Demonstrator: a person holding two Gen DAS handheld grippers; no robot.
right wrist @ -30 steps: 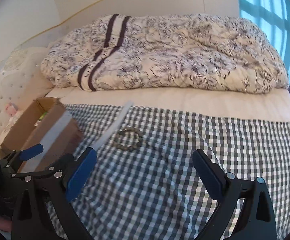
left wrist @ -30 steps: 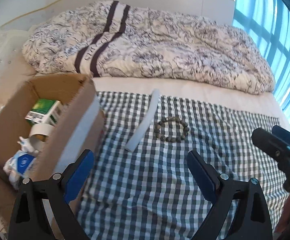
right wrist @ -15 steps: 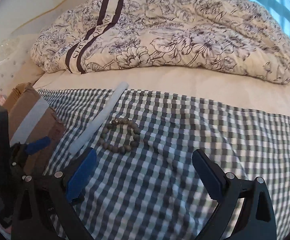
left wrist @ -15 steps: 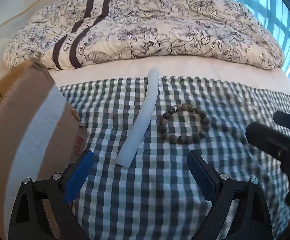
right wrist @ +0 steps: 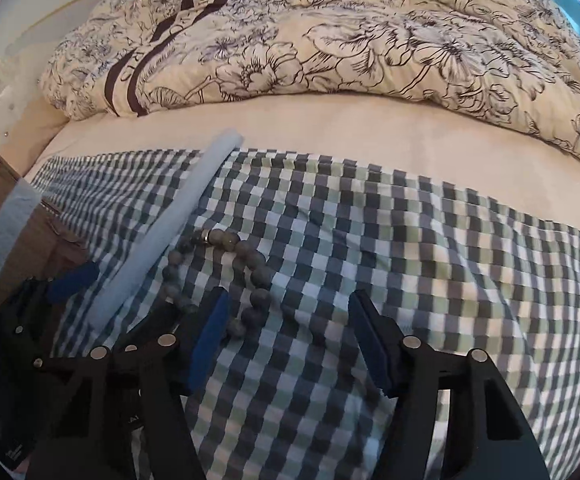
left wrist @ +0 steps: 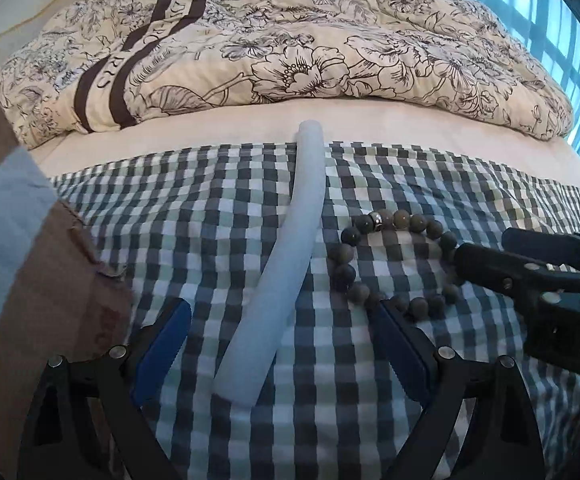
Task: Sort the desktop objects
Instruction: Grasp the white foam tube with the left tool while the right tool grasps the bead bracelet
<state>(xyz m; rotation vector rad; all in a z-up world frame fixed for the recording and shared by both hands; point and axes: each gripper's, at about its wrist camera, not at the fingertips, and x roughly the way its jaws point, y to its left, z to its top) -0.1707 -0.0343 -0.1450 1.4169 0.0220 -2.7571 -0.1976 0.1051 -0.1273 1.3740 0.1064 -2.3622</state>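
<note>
Left claw (left wrist: 281,344) spread wide, low over the green-and-white checked cloth (left wrist: 193,216) laid on the bed, its blue-padded fingers (left wrist: 161,344) straddling the near end of a long white foam tube (left wrist: 290,248) without touching it. Tube lying lengthwise on the cloth, far end reaching over the cloth's far edge onto the cream sheet (left wrist: 410,128). Just beside the tube on its right, a bracelet of round grey-brown beads (left wrist: 394,264) lying flat in a loop, apart from the tube. Right claw (right wrist: 290,340) also spread, empty, hovering over the cloth with its left blue pad (right wrist: 209,336) at the near side of the bead loop; contact with the beads hard to judge. Brown cardboard box with a pale tape strip (left wrist: 21,264) standing at the cloth's left edge. Crumpled floral quilt with dark stripes (left wrist: 290,48) heaped along the far side of the bed.
</note>
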